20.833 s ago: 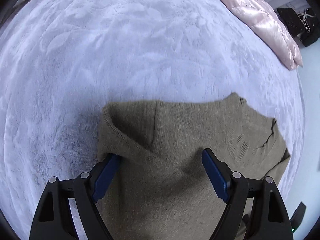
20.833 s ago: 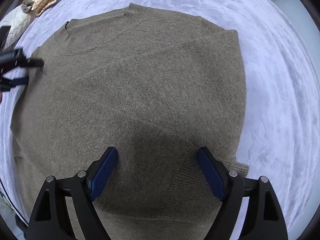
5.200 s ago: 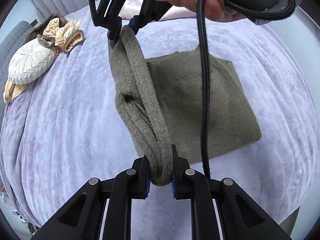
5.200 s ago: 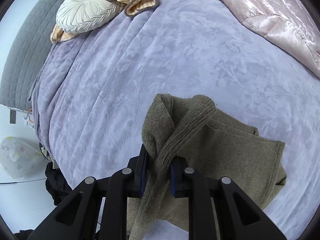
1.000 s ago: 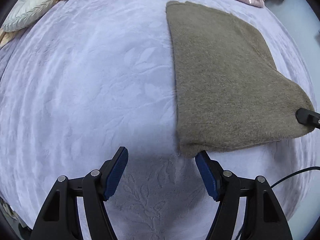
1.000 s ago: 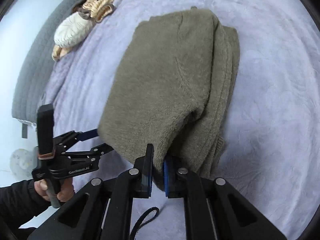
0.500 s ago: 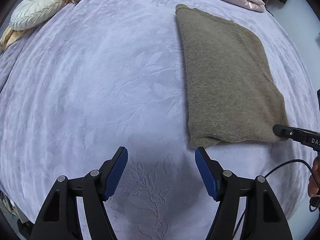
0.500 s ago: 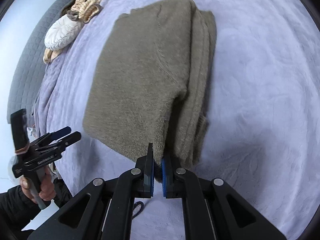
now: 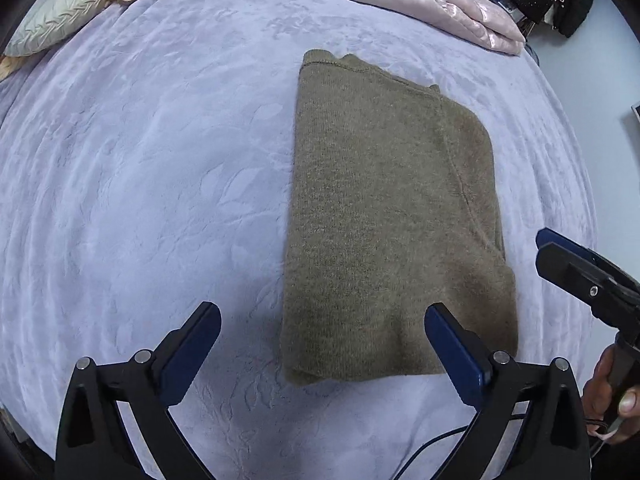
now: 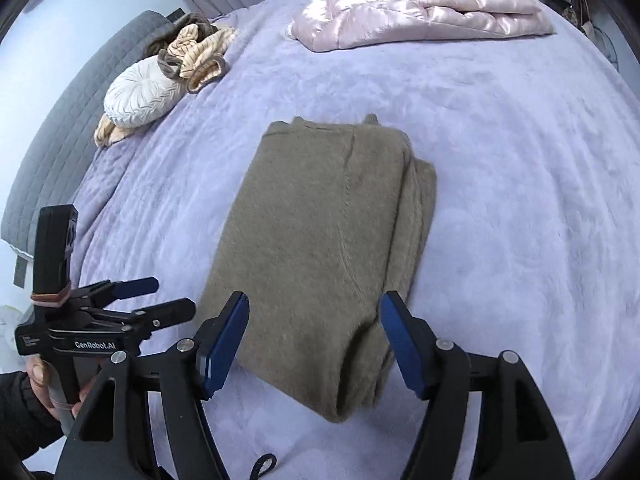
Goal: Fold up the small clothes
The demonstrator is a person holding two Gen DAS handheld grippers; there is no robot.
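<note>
Olive knit sweater (image 9: 384, 216) is seen folded into a neat rectangle, flat on the lavender bed (image 9: 140, 160). Left claw (image 9: 320, 344) and right claw (image 10: 314, 340) are held wide open, nothing gripped.

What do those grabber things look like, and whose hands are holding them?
Each gripper is black plastic with silver screws and two fingers tipped in blue pads. The left gripper has white "GenRobot.AI" lettering and a brownish band round its upright block. The right gripper trails a thin dark cable. Bare hands hold them; the left hand has a black sleeve.
</note>
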